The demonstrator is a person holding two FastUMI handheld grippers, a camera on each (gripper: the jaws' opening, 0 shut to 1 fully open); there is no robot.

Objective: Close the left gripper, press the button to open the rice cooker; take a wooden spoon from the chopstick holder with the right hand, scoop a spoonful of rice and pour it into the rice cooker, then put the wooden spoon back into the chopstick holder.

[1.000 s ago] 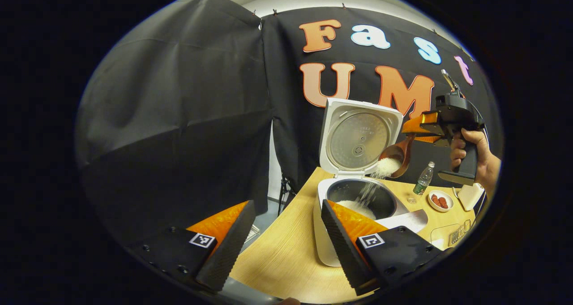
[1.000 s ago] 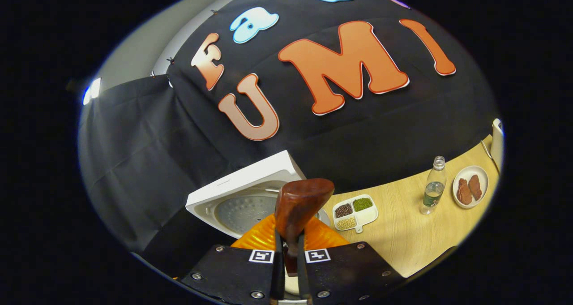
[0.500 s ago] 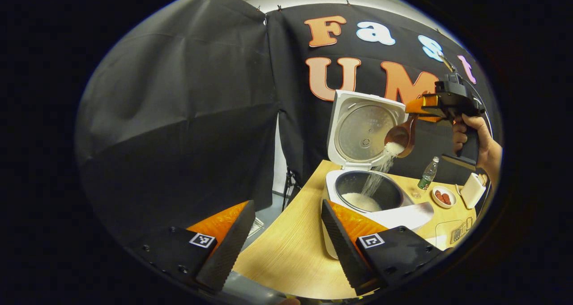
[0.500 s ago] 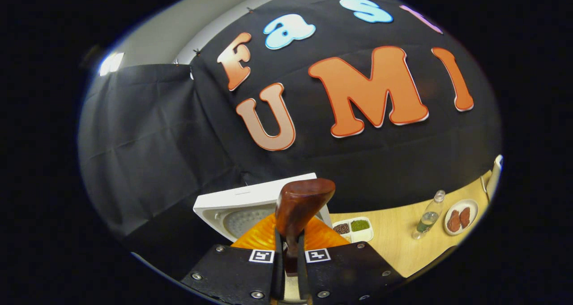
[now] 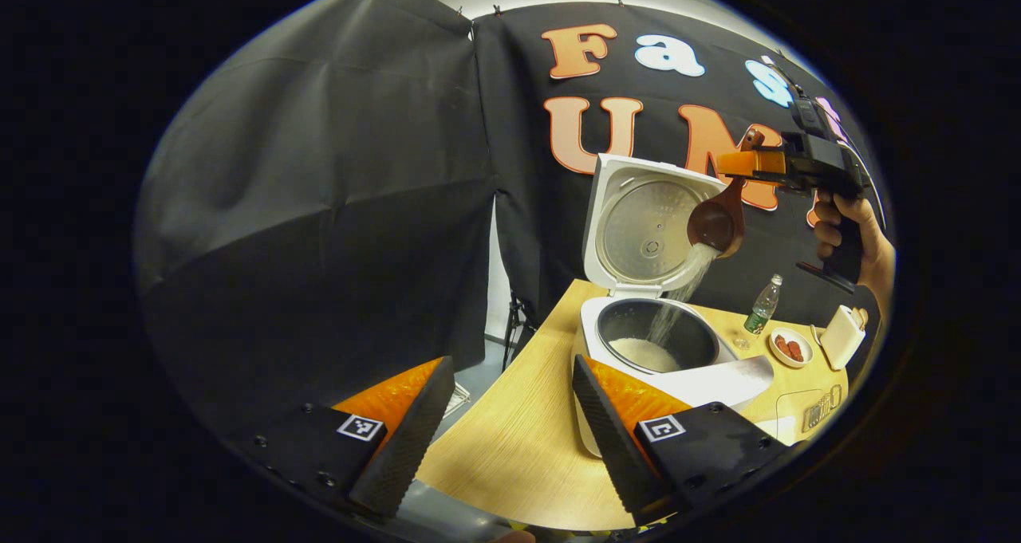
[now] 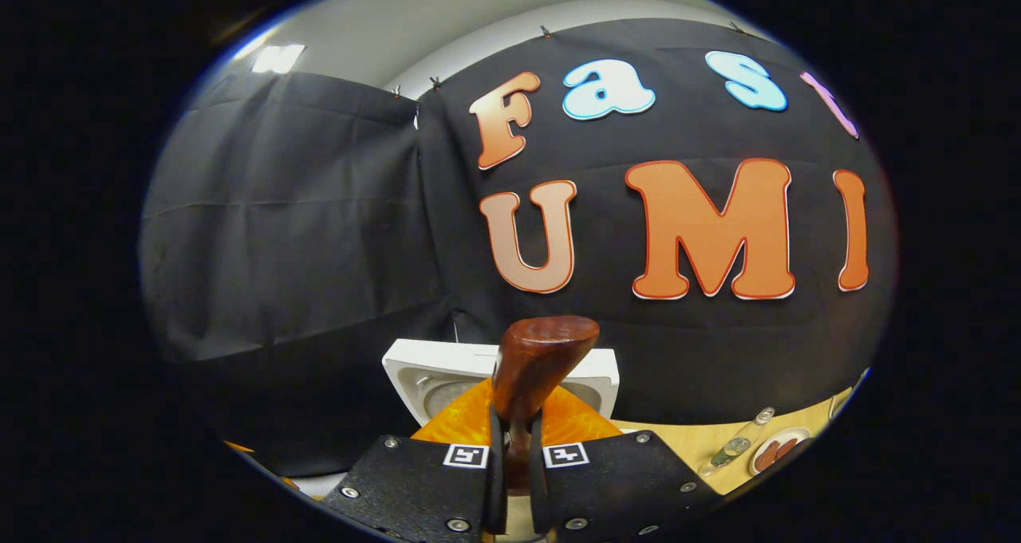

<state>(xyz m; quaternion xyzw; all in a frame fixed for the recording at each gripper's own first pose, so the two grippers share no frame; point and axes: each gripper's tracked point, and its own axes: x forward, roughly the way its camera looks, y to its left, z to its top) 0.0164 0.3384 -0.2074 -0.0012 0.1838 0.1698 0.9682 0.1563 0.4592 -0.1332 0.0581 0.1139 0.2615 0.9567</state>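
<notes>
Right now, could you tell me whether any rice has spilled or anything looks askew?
Nothing stands out: the rice falls from the tipped spoon straight into the open cooker, and no grains show on the table.

Raised lid (image 5: pixel 648 224) behind open pot (image 5: pixel 656 344)

White rice cooker (image 5: pixel 630 344), brown wooden spoon (image 5: pixel 715 222)

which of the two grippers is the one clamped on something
The right gripper: its fingers are shut on the wooden spoon, pouring rice into the rice cooker. The left gripper is open and holds nothing.
</notes>
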